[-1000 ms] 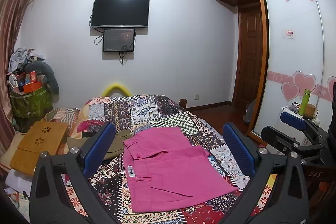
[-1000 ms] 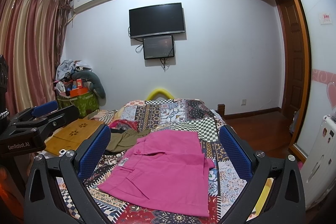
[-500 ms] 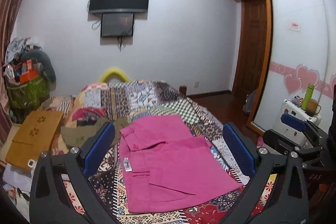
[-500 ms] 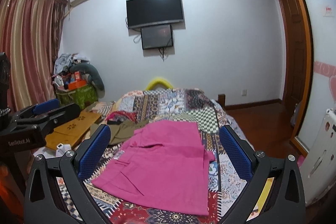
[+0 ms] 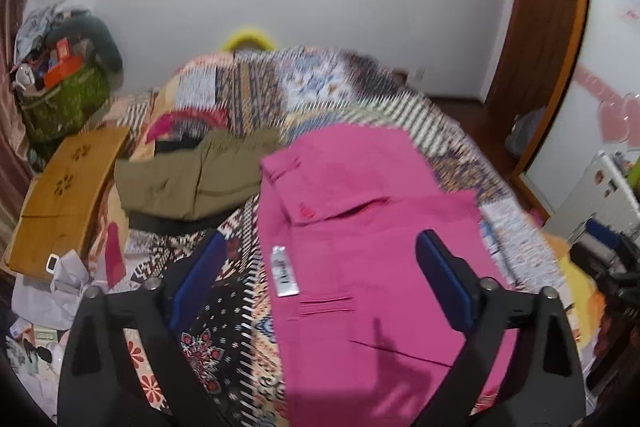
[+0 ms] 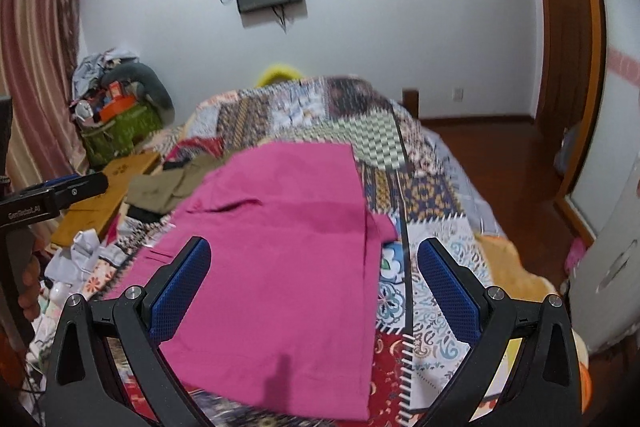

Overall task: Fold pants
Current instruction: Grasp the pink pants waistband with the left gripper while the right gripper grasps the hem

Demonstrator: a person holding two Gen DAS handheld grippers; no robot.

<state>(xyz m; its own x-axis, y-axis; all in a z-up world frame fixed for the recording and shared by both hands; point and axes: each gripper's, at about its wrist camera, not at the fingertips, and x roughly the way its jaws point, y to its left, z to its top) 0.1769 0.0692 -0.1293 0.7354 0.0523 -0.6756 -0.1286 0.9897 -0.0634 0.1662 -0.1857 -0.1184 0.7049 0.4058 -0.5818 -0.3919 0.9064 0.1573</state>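
Note:
Pink pants [image 5: 360, 247] lie flat, partly folded, on a patchwork quilt on the bed [image 5: 224, 339]; a white label [image 5: 285, 271] shows near their left edge. They also show in the right wrist view [image 6: 280, 259]. My left gripper [image 5: 320, 275] is open and empty, hovering above the pants' left part. My right gripper [image 6: 316, 279] is open and empty, above the pants' right part near their right edge. The left gripper's body [image 6: 52, 195] shows at the left of the right wrist view.
Olive trousers [image 5: 192, 175] and other clothes lie on the bed behind the pink pants. A wooden lap table [image 5: 64, 195] and crumpled paper [image 5: 60, 287] sit left. A green bag [image 5: 60, 103] of clutter stands in the corner. A wardrobe [image 5: 612, 87] is at the right.
Both grippers have tilted down and moved forward toward the pants, which now fill more of each view. Both jaws stay open. The pants have not moved.

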